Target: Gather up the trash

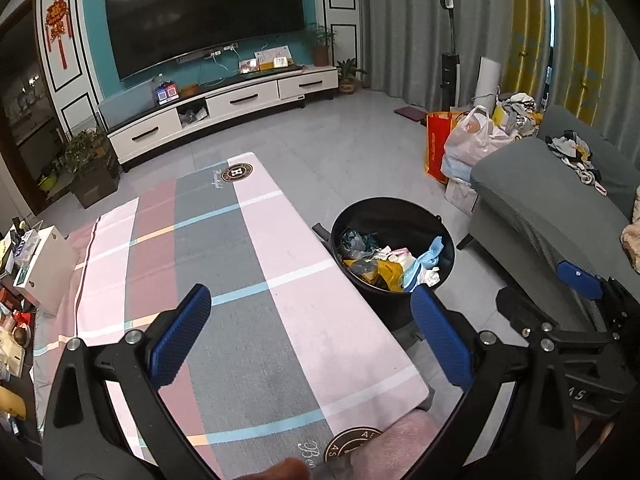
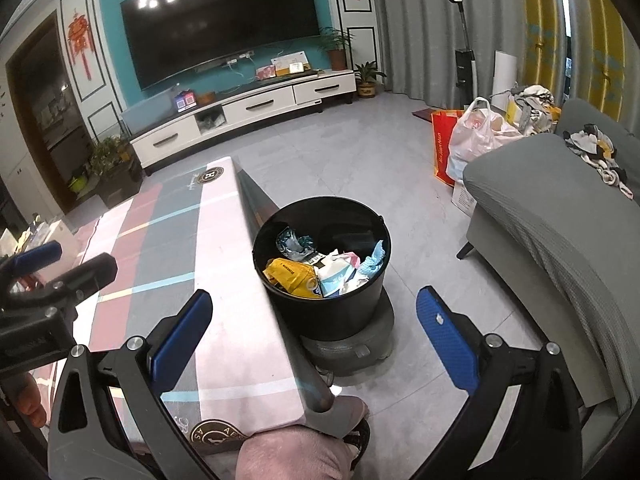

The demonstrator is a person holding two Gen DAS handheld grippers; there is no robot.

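A black round bin (image 1: 400,216) stands on the floor by the table's right edge. It holds several pieces of trash: a yellow wrapper (image 2: 290,274), blue crumpled paper (image 2: 374,258) and white packets. My left gripper (image 1: 310,296) hovers open above the striped tablecloth (image 1: 240,264) with nothing between its blue pads. My right gripper (image 2: 316,296) stands wide open above the table's edge and the bin (image 2: 320,316), also holding nothing. A blue finger (image 1: 580,278) of the right gripper shows at the right of the left wrist view.
A grey sofa (image 2: 540,208) runs along the right. Plastic and red bags (image 2: 472,136) sit on the floor beyond it. Small clutter and a white box (image 1: 44,264) crowd the table's left end. A TV cabinet (image 1: 224,108) lines the far wall. A person's knee (image 2: 296,452) shows below.
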